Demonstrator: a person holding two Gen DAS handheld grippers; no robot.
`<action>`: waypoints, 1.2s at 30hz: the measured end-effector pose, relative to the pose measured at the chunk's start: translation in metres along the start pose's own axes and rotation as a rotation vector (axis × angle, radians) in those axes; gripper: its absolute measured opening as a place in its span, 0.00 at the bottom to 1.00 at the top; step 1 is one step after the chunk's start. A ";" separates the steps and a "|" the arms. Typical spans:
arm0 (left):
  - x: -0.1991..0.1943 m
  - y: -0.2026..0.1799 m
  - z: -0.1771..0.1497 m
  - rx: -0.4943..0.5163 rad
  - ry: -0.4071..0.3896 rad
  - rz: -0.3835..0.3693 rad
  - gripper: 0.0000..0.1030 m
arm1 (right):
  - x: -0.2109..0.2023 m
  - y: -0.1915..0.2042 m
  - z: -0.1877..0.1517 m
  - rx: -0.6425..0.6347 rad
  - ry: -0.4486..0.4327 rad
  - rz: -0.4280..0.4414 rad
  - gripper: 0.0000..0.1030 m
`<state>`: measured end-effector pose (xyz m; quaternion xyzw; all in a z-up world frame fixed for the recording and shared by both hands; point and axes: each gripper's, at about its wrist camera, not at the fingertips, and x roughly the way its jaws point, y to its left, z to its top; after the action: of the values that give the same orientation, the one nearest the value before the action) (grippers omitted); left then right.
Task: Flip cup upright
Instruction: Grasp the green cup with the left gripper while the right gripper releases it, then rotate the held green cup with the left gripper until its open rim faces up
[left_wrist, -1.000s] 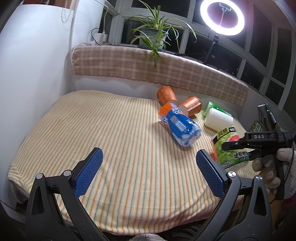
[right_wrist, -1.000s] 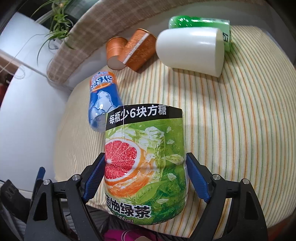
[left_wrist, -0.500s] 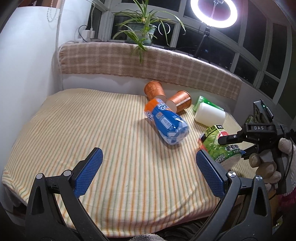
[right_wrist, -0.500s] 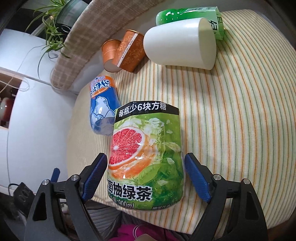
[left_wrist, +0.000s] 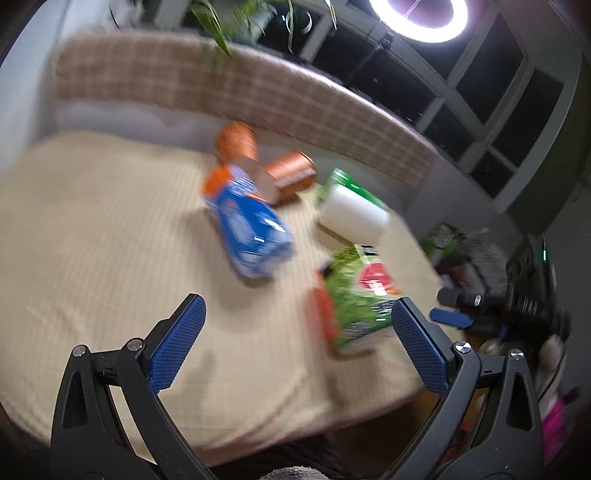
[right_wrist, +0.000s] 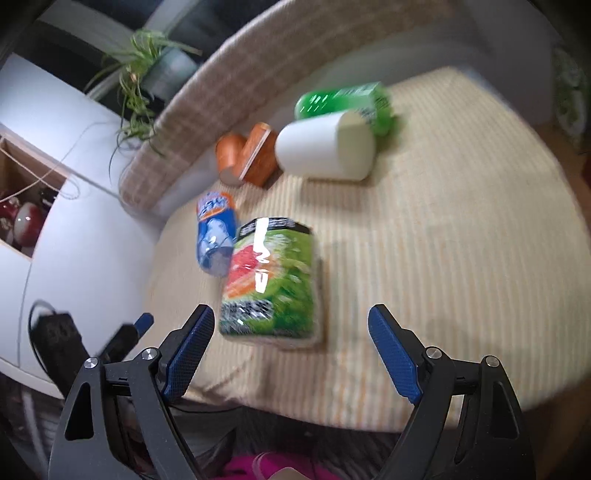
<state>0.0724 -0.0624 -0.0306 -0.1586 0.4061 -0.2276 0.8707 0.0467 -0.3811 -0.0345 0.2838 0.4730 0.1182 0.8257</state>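
Several cups lie on their sides on the striped cloth table (right_wrist: 461, 240). A green grapefruit-tea cup (right_wrist: 271, 280) lies nearest the front edge, also in the left wrist view (left_wrist: 354, 295). A white cup (right_wrist: 325, 147) lies further back, also seen from the left (left_wrist: 352, 218). A blue cup (left_wrist: 247, 221) and two orange cups (left_wrist: 295, 177) lie toward the middle and back. My right gripper (right_wrist: 291, 350) is open and empty, pulled back just short of the green cup. My left gripper (left_wrist: 295, 347) is open and empty above the front of the table. Both views are blurred.
A green cup (right_wrist: 343, 99) lies behind the white one. A plaid-covered ledge (left_wrist: 258, 92) runs along the back with a potted plant (right_wrist: 147, 74). A white wall (right_wrist: 55, 221) stands to the left. A ring light (left_wrist: 417, 18) glows above.
My right gripper has opened and drawn back from the green cup, which now lies free on the cloth. My left gripper has swung rightward and closer to the cups.
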 end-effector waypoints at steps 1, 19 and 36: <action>0.006 -0.002 0.002 -0.014 0.027 -0.029 0.99 | -0.006 -0.002 -0.006 0.000 -0.027 -0.016 0.83; 0.114 -0.008 0.022 -0.266 0.346 -0.208 0.83 | -0.050 -0.069 -0.057 0.216 -0.161 -0.057 0.83; 0.150 -0.015 0.019 -0.289 0.419 -0.208 0.81 | -0.046 -0.085 -0.060 0.236 -0.152 -0.073 0.83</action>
<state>0.1682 -0.1526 -0.1074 -0.2717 0.5872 -0.2834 0.7078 -0.0343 -0.4506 -0.0743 0.3694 0.4298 0.0098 0.8238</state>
